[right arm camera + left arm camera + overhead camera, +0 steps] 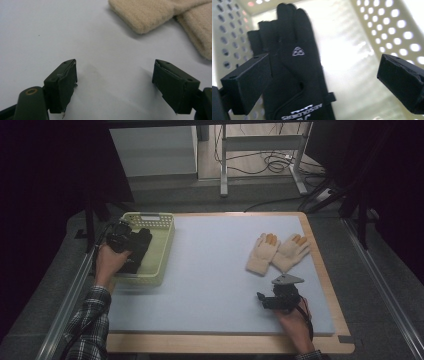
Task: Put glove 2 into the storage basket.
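Overhead, we see the left gripper (131, 241) held over a pale green basket (165, 251) at the left edge of a grey mat (210, 270), its jaws spread wide with nothing between them. Inside the basket lies a black glove (294, 70), fingers pointing toward the far wall; the gripper and hand (109, 261) hide most of it from above, and its cuff is cut off at the bottom of the left gripper view. Our right gripper (272, 300) rests low near the mat's front right, jaws also wide apart and empty. Just beyond it lie two cream gloves (278, 252) with orange fingertips, side by side and touching. Between basket and cream gloves the mat lies bare. Past the table's far edge, cables and a metal frame fade into dimness.
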`<control>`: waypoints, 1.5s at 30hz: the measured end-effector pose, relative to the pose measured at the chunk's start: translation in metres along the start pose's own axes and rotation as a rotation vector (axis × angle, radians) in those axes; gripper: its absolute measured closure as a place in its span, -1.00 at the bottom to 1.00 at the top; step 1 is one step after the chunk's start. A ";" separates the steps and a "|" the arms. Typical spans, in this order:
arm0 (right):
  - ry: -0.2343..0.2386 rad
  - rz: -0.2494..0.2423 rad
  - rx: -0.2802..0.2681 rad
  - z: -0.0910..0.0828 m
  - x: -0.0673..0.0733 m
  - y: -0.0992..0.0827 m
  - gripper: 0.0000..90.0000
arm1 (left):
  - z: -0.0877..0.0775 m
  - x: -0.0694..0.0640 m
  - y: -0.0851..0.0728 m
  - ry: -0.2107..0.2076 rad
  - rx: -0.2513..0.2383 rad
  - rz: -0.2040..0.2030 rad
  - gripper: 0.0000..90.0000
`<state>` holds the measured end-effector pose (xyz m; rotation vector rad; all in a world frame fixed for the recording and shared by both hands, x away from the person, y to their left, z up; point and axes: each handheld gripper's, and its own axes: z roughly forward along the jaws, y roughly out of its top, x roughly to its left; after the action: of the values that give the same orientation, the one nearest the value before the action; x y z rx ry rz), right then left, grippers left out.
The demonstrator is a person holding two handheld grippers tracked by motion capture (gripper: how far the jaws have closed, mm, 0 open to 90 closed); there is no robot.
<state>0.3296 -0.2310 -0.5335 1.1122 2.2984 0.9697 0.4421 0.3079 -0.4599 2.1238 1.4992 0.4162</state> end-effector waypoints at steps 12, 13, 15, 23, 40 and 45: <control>0.000 0.000 0.001 0.000 0.000 0.000 -0.57 | -0.011 -0.029 0.000 -0.042 -0.090 0.095 -1.00; 0.000 0.001 0.001 0.000 0.000 0.000 -0.57 | -0.011 -0.031 0.000 -0.048 -0.096 0.101 -1.00; 0.000 0.001 0.001 0.000 0.000 0.000 -0.57 | -0.013 -0.037 0.001 -0.063 -0.107 0.113 -1.00; 0.000 0.001 0.002 0.000 0.000 0.000 -0.57 | -0.021 -0.065 0.002 -0.113 -0.156 0.177 -1.00; -0.004 0.004 0.002 0.000 0.000 0.000 -0.58 | -0.027 -0.129 -0.002 -0.223 -0.210 0.303 -1.00; -0.005 0.005 0.003 0.000 0.000 0.000 -0.59 | -0.026 -0.145 -0.005 -0.254 -0.222 0.332 -1.00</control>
<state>0.3299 -0.2311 -0.5336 1.1205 2.2954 0.9643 0.3743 0.1787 -0.4354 2.1535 0.9188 0.3902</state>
